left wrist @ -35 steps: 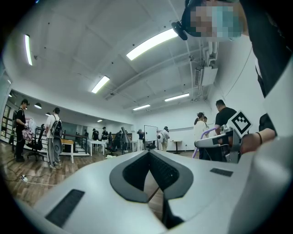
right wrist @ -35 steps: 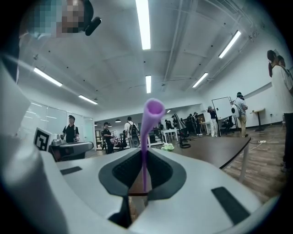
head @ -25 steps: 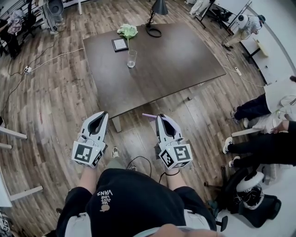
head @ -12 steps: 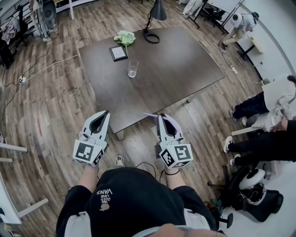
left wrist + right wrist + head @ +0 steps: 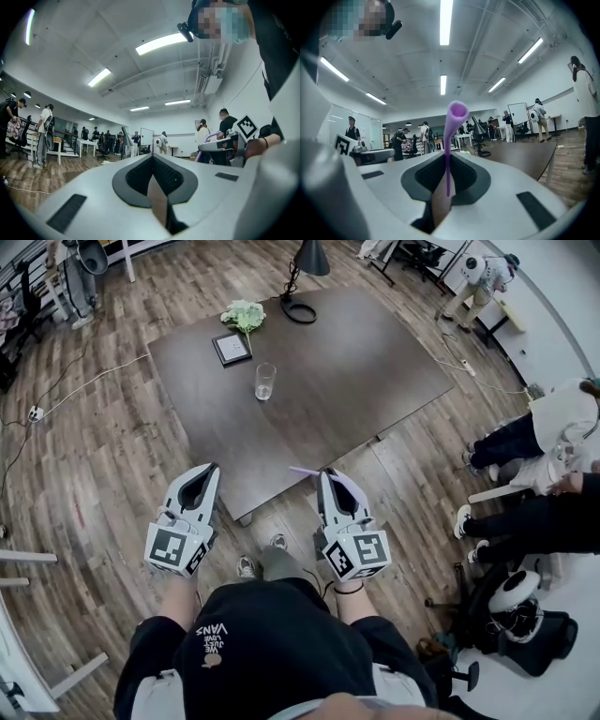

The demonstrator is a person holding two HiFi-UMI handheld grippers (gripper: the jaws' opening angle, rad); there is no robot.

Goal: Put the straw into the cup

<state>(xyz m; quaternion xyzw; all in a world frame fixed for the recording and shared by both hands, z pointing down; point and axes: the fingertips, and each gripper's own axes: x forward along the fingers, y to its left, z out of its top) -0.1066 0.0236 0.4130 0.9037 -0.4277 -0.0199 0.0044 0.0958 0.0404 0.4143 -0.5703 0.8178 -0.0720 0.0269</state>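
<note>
Currently the right gripper [image 5: 449, 157] pinches the purple straw [image 5: 451, 136], which sticks out past its tips. The left gripper [image 5: 152, 161] is pressed together, empty. The glass cup [image 5: 265, 381] stands upright on the dark table [image 5: 375, 381], well apart ahead. Probably the carry step. Next: close in, line the straw up over the rim.
</note>
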